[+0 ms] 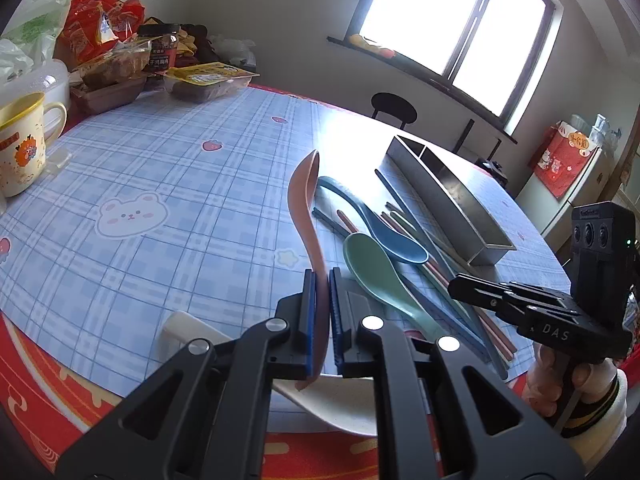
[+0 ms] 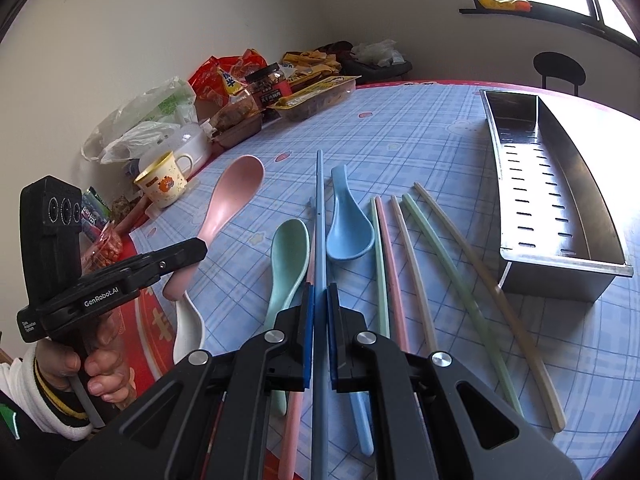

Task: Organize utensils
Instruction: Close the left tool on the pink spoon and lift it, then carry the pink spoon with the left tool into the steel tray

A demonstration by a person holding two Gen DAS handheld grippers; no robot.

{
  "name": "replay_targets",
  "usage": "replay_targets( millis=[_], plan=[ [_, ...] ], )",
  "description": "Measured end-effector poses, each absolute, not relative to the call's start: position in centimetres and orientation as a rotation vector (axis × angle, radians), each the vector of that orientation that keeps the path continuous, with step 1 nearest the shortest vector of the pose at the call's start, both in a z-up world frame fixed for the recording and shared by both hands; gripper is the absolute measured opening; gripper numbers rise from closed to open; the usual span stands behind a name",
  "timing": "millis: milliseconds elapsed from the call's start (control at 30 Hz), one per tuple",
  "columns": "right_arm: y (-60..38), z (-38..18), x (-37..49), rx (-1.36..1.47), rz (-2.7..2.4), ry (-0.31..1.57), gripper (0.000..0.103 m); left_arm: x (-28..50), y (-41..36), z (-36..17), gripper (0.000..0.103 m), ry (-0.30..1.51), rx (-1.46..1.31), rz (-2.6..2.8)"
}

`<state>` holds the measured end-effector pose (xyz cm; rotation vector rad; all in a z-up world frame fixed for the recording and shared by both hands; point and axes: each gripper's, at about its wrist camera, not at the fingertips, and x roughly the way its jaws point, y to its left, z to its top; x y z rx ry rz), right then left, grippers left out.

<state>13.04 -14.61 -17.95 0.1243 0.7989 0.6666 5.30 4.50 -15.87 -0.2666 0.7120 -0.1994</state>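
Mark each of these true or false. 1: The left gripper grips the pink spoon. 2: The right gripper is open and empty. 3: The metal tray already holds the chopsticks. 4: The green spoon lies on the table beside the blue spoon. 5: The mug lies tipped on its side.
1: True. The left gripper is shut on the pink spoon, clamped by its handle.
2: False. The right gripper is shut on the blue chopstick.
3: False. The metal tray shows only its bare slotted floor; the other chopsticks lie on the table.
4: True. The green spoon lies next to the blue spoon.
5: False. The mug stands upright.
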Motion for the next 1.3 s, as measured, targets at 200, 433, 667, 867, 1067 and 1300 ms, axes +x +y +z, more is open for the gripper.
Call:
replay_targets(
  millis=[200,433,667,867,1067,1300],
  plan=[
    [-15.2,-17.7,13.0,0.156,0.653,0.782,0.007,4.8,4.8,-15.5,0.011,0.679,-0.279,-0.206],
    [-16.1,-17.5,13.1,0.207,0.645,0.769,0.007,4.6,5.2,-15.5,0.011,0.67,-0.294,-0.202],
    [-19.6,-14.8,14.2,0.35,0.642,0.735,0.007,5.6,5.1,-13.8,0.011,0.706,-0.315,-0.247],
    [-22.5,-11.0,17.8,0.334,0.537,0.64,0.007,8.2,3.0,-10.0,0.011,0.66,-0.315,-0.298],
    [-26.4,-11.8,22.7,0.401,0.361,0.63,0.007,14.2,-2.1,-8.1,0.011,0.713,-0.336,-0.348],
    [-29.0,-15.0,25.0,0.457,0.297,0.706,0.007,22.6,-9.2,-8.9,0.011,0.806,-0.376,-0.406]
  ],
)
